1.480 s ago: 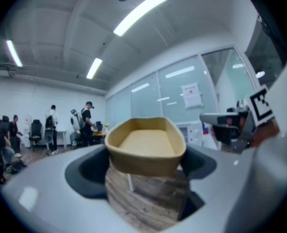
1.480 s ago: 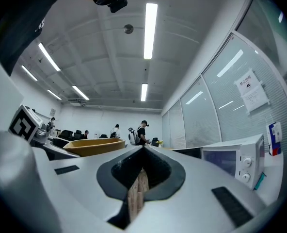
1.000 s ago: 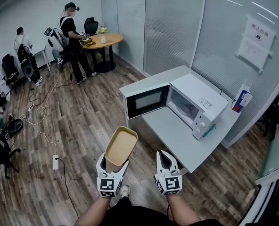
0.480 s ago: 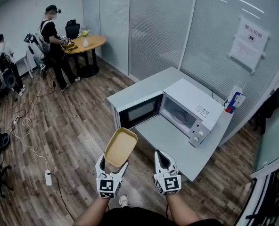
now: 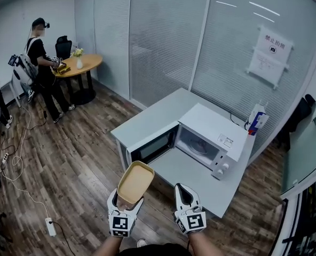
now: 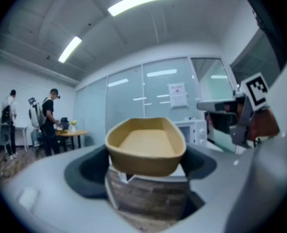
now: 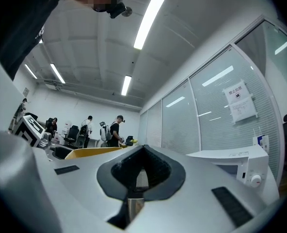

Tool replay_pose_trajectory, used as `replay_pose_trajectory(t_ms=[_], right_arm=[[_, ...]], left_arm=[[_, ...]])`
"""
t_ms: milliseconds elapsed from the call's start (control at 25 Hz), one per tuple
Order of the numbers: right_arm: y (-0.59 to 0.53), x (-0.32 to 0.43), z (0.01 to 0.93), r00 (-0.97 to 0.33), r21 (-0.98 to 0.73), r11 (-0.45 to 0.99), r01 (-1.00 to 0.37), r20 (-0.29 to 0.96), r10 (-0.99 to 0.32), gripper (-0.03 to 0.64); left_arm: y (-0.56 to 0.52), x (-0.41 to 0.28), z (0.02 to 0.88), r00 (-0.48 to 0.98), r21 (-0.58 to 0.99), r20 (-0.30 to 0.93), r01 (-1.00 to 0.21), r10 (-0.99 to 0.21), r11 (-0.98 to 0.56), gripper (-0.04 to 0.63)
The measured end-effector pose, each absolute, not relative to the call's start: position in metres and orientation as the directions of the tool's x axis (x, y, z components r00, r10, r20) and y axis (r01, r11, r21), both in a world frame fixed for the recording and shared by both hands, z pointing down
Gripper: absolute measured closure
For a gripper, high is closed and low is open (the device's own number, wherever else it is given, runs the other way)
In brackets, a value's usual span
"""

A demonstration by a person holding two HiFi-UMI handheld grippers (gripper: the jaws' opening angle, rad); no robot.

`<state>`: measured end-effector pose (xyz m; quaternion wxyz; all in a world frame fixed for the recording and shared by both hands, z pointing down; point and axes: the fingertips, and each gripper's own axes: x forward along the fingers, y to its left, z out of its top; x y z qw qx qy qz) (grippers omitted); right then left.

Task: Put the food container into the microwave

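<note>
Office room seen from above. A long pale grey table stands on a brown wood-plank floor. Directly behind the table runs a glass partition wall with closed grey blinds. A white paper notice is stuck to the glass above the table's right end. Far to the table's left stands a round wooden table bearing a small vase of flowers. A black office chair is behind it and a person stands beside it. A plain white wall closes that side. On the floor left of the grey table, cables trail to a white power strip. Long strip lights glow on the ceiling.
</note>
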<state>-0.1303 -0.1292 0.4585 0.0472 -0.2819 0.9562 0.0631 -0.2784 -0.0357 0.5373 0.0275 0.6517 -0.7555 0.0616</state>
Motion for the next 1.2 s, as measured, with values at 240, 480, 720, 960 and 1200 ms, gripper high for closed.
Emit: replay_pose_trajectory(t_ms=[240,480,720,960,1200], right_arm=[[-0.148,-0.126,0.467,-0.799,0.106,0.792,-0.601,-0.099,-0.593,0.611],[-0.18,-0.109,0.475,-0.749,0.101,0.742,-0.663,-0.076,-0.658,0.611],[-0.22,-0.105,0.484,-0.728,0.123,0.719,-0.685,-0.072,-0.681,0.611],[-0.276,-0.093,0.491,-0.699,0.127,0.689,-0.713,-0.057,-0.713,0.611],[-0.331,-0.068,0.501,-0.664,0.128,0.656,-0.744,-0.032,-0.747,0.611]], left_arm=[[-0.067,-0.28,0.549,-0.082,-0.038,0.134,-0.996,-0.988,0.078,0.138],[-0.107,-0.271,0.555,-0.013,-0.032,0.143,-0.999,-0.99,0.009,0.138],[-0.157,-0.263,0.557,0.037,-0.02,0.141,-0.999,-0.989,-0.04,0.138],[-0.216,-0.248,0.569,0.1,-0.005,0.163,-0.995,-0.982,-0.103,0.138],[-0.27,-0.228,0.578,0.146,-0.002,0.184,-0.989,-0.972,-0.149,0.138]])
